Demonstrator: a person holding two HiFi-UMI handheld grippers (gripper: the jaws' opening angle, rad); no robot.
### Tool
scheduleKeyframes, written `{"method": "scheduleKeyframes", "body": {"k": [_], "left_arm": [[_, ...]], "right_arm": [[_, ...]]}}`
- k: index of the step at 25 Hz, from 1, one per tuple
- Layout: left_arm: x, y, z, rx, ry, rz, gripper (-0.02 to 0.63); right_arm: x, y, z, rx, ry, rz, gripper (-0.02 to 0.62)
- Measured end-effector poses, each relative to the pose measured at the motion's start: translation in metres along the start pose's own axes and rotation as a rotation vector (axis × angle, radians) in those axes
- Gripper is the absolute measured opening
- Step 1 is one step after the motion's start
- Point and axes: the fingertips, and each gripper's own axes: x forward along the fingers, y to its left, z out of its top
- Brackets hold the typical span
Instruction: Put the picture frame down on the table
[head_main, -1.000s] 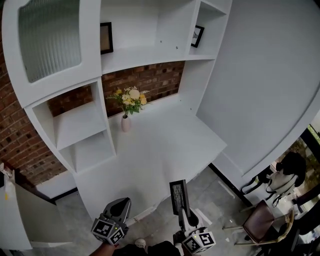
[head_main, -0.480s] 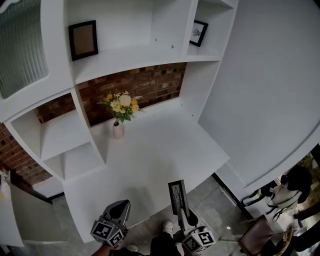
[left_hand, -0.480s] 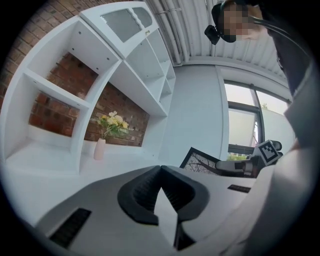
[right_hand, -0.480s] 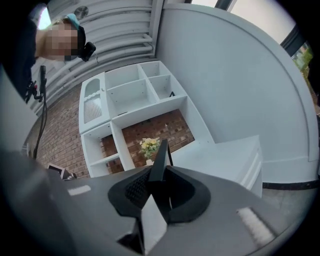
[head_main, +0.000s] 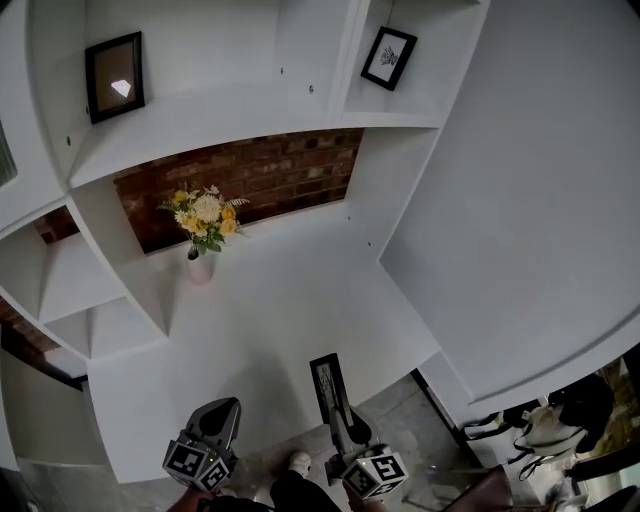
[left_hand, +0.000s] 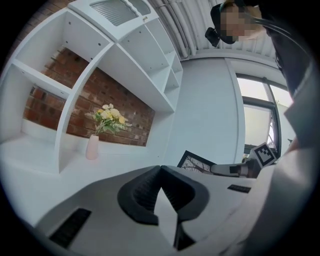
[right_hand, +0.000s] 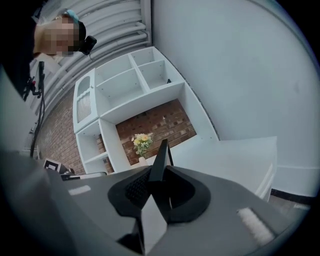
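Observation:
My right gripper (head_main: 342, 428) is shut on a black picture frame (head_main: 325, 386), held upright over the near edge of the white table (head_main: 290, 320). In the right gripper view the picture frame (right_hand: 160, 159) stands edge-on between the jaws. From the left gripper view the picture frame (left_hand: 196, 162) shows a branch print and the right gripper (left_hand: 235, 169) behind it. My left gripper (head_main: 218, 422) hangs at the table's near edge, jaws shut with nothing between them; the left gripper (left_hand: 160, 176) shows its pads pressed together.
A pink vase of yellow flowers (head_main: 201, 232) stands at the back left of the table against the brick wall. Two more framed pictures (head_main: 113, 77) (head_main: 388, 58) sit on the shelf above. White shelf compartments (head_main: 70, 290) close the table's left side.
The view has swung so the table and shelves sit further left and lower. Both grippers have come closer to the table's near edge, the frame still held upright.

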Motion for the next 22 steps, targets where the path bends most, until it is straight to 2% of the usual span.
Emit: {"method": "scheduleKeyframes", "body": {"k": [6,10,16,22], "left_arm": [[0.03,-0.013,0.003,-0.006,-0.013,0.059,0.005],[0.04,-0.017,-0.004,-0.007,0.007,0.093,0.005],[0.044,-0.006,-0.01,-0.016,0.024,0.139,0.005],[0.058,0.013,-0.003,-0.015,0.009,0.139,0.005]], "right_arm": [[0.025,-0.031,0.005,0.03,0.045,0.067,0.067],[0.04,-0.043,0.004,0.062,0.066,0.104,0.067],[0.061,-0.05,-0.002,0.103,0.087,0.119,0.067],[0.086,-0.057,-0.003,0.14,0.103,0.116,0.067]]}}
